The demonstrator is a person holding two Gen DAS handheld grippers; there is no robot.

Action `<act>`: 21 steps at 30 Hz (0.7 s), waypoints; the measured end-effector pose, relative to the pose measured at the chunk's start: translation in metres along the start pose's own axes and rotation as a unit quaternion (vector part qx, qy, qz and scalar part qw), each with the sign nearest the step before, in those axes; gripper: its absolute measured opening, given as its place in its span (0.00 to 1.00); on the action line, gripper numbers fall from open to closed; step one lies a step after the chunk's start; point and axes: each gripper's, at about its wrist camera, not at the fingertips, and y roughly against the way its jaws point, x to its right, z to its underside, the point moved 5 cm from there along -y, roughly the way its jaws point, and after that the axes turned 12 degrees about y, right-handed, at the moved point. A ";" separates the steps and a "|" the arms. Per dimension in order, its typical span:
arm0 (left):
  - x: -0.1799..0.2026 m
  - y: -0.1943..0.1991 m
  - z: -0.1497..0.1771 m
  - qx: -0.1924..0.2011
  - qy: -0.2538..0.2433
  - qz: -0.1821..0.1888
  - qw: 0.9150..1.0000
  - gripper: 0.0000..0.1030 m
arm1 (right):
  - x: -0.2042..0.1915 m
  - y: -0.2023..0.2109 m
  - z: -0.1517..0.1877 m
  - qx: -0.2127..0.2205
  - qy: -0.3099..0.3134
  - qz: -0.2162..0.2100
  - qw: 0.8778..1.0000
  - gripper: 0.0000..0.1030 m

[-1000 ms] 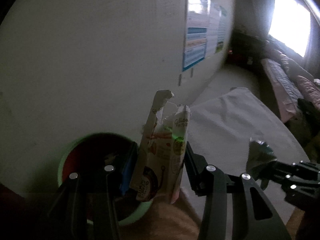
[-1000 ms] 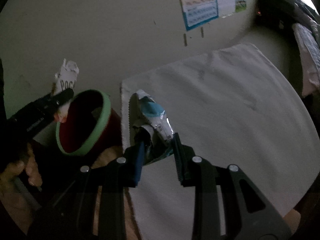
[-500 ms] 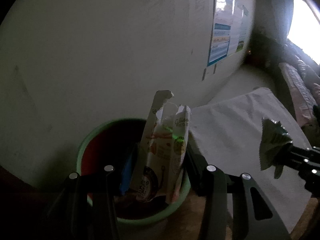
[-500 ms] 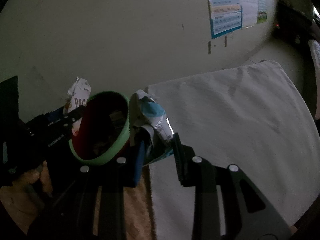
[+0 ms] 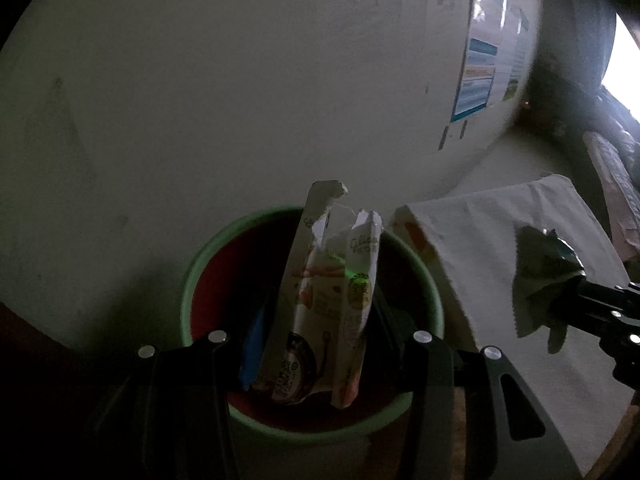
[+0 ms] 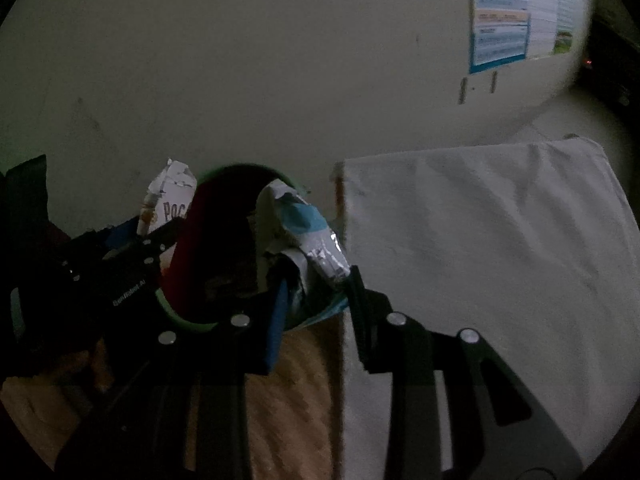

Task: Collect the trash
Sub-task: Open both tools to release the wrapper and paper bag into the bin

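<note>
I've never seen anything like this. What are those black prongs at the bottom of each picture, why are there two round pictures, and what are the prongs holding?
No robot arm here: a person holds two hand-held grippers, each with a fisheye camera looking along its two black fingers. That gives two round pictures.

In the left camera's picture, the left gripper is clamped on a torn white snack box, held over a red bin with a green rim. Off to the right you see the other tool.

In the right camera's picture, the right gripper pinches a crumpled blue and silver wrapper near the bin's edge.

A white cloth covers part of a wooden table. A poster hangs on the pale wall.
</note>
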 end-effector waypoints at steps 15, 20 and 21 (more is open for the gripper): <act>-0.034 -0.016 0.005 -0.012 0.024 -0.032 0.999 0.43 | -0.012 -0.029 -0.017 -0.025 0.011 -0.026 0.999 0.28; -0.037 -0.021 0.006 -0.017 0.026 -0.036 0.999 0.43 | -0.016 -0.035 -0.019 -0.034 0.017 -0.028 0.999 0.28; -0.037 -0.022 0.006 -0.018 0.026 -0.036 0.999 0.43 | -0.016 -0.035 -0.018 -0.035 0.017 -0.029 0.999 0.28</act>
